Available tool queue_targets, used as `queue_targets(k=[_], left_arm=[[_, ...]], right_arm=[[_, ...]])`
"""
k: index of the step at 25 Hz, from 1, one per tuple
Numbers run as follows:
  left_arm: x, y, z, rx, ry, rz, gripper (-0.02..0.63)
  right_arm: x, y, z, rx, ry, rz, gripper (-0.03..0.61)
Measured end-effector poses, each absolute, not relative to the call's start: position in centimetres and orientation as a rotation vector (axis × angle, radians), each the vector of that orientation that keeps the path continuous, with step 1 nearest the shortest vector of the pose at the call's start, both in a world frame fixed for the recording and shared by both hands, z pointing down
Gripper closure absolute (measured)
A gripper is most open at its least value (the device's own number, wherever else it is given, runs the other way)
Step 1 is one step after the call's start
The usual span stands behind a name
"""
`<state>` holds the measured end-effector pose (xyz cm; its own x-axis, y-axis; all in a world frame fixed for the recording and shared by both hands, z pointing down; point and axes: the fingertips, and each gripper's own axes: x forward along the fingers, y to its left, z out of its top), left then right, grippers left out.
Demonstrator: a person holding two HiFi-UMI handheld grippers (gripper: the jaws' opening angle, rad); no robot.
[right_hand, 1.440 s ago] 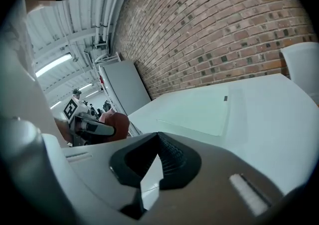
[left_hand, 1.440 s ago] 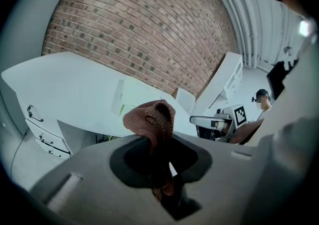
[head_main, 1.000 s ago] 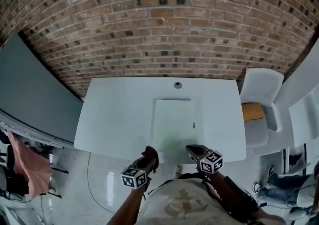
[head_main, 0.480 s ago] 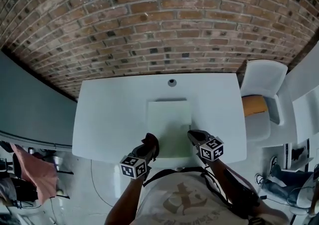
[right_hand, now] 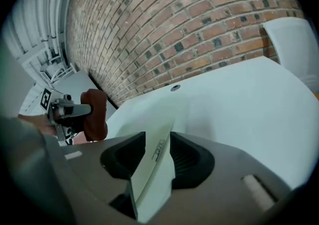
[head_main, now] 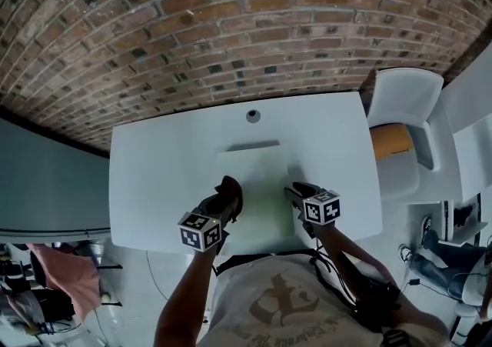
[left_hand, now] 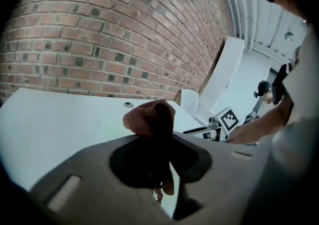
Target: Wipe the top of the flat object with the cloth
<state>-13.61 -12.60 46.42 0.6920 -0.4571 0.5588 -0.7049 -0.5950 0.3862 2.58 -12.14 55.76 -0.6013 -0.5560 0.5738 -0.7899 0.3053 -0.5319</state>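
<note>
Where board point(head_main: 257, 176) lies, white table point(head_main: 154, 176) meets brick wall point(head_main: 231, 22).

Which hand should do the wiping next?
Left. The left gripper is shut on the brown cloth, close by the flat board. The right gripper, jaws just opening, has only the board's edge between them, no cloth.

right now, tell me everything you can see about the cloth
The cloth is a reddish-brown, soft-looking rag bunched into a lump. The left gripper is shut on it: a rounded wad pokes out past the jaw tips and a thin end trails below. It is over the near left part of the pale flat board on the white table; whether it touches the board cannot be told.
</note>
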Motion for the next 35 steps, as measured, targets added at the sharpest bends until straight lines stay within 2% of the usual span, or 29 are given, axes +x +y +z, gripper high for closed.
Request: queue_targets(k=[5, 10, 21, 30, 35], left_arm=[[-12.4, -17.0, 46.0, 2.349, -0.819, 0.587, 0.537], [-9.8, -22.1, 45.9, 2.391, -0.722, 0.668, 0.537], [-3.2, -30.9, 49.1, 2.386, -0.507, 0.793, 0.537], [4.2, -33.3, 51.9, 2.378, -0.293, 0.798, 0.537], [5.9, -33.3, 55.7, 2.322, -0.228, 0.953, 0.537]], right_arm=[[2.2, -13.1, 56.3, 1.216, -2.272, 1.285, 0.407], [1.7, -13.5, 58.1, 1.181, -2.175, 1.369, 0.371], [1.0, -13.5, 59.5, 1.112, -2.112, 1.463, 0.394], [1.0, -13.0, 59.7, 1.113, -2.108, 1.463, 0.396], [0.9, -13.2, 59.7, 1.12, -2.113, 1.463, 0.396]])
